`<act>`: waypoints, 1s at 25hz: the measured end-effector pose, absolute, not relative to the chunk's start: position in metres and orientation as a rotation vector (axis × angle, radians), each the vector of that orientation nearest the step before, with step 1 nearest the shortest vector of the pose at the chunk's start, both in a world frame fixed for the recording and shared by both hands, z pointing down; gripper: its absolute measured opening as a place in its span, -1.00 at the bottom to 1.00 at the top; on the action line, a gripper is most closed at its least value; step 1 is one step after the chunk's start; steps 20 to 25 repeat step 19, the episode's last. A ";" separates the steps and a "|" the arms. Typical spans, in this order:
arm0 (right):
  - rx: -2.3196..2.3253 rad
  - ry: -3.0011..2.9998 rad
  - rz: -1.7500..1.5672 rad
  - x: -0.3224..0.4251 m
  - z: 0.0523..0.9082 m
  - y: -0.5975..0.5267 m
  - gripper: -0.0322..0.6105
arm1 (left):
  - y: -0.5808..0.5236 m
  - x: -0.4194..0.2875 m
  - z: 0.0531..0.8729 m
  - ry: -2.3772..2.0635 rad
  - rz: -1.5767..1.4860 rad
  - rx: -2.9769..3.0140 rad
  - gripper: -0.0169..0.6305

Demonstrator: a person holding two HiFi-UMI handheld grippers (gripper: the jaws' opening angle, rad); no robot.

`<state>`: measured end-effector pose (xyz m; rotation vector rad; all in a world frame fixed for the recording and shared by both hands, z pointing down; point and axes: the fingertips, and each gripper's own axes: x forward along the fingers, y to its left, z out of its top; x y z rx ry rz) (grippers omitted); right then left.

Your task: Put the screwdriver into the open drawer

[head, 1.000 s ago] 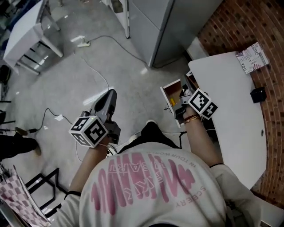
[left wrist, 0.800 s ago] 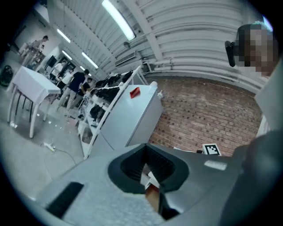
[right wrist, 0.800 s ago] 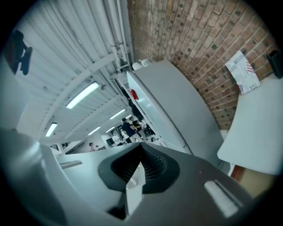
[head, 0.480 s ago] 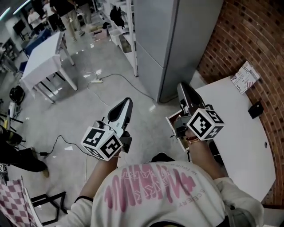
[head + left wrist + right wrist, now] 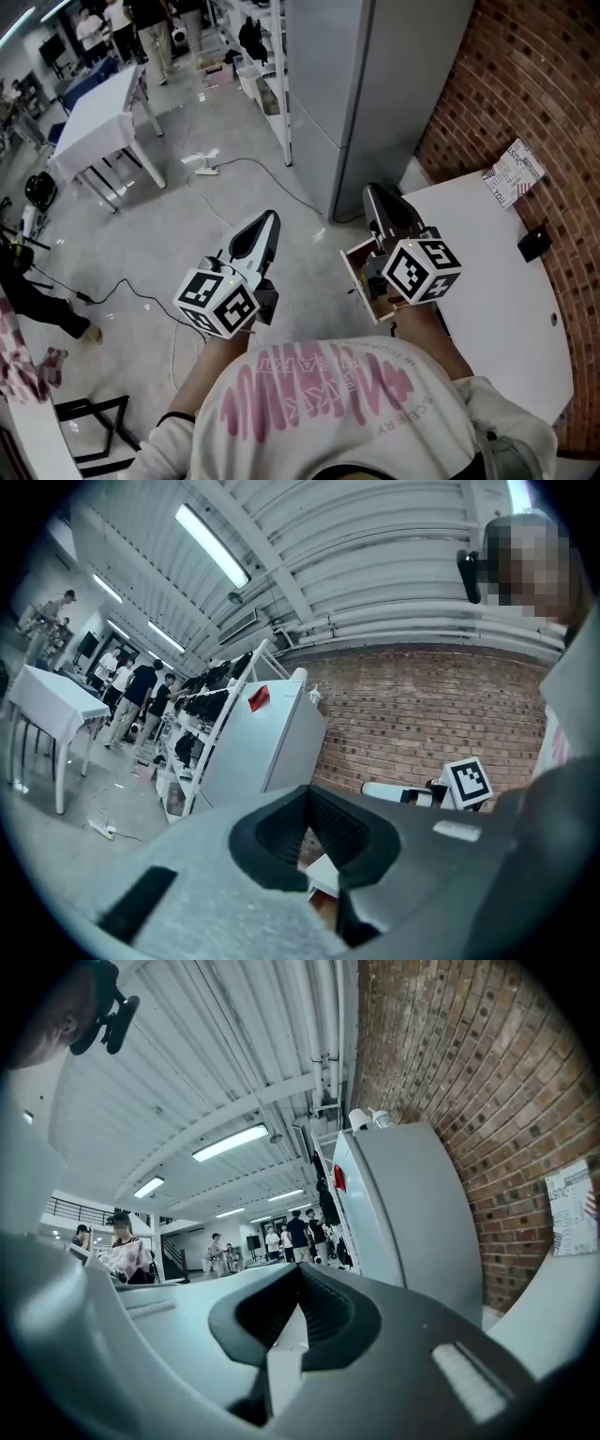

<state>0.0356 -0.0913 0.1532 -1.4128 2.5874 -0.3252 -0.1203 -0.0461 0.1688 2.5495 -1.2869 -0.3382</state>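
Note:
Both grippers are raised and point level toward the room. My left gripper point(image 5: 270, 220) is shut with nothing in it; its jaws also meet in the left gripper view point(image 5: 309, 801). My right gripper point(image 5: 372, 195) is shut and empty too, jaws together in the right gripper view point(image 5: 298, 1283). The open wooden drawer point(image 5: 356, 272) sticks out from under the white table point(image 5: 487, 291), just below the right gripper. That gripper's marker cube point(image 5: 422, 270) hides most of the drawer's inside. No screwdriver shows in any view.
A tall grey cabinet point(image 5: 356, 94) stands ahead, with a brick wall point(image 5: 534, 75) to the right. A printed sheet point(image 5: 512, 172) and a small black object point(image 5: 532, 242) lie on the table. A power strip with its cable point(image 5: 202, 171) is on the floor. Further left are a white desk point(image 5: 94, 122) and people.
Both grippers rose from low positions and now point level; the right one left the drawer. The head view swung up toward the room. Little has moved in the last half second.

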 end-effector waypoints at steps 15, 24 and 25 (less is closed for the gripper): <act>-1.435 2.682 -0.389 0.086 0.188 -0.083 -0.87 | -0.028 -0.079 0.207 -1.342 -0.292 2.421 -0.93; -1.430 2.699 -0.383 0.085 0.196 -0.087 -0.87 | -0.032 -0.081 0.215 -1.365 -0.288 2.410 -0.93; -1.430 2.699 -0.383 0.085 0.196 -0.087 -0.87 | -0.032 -0.081 0.215 -1.365 -0.288 2.410 -0.93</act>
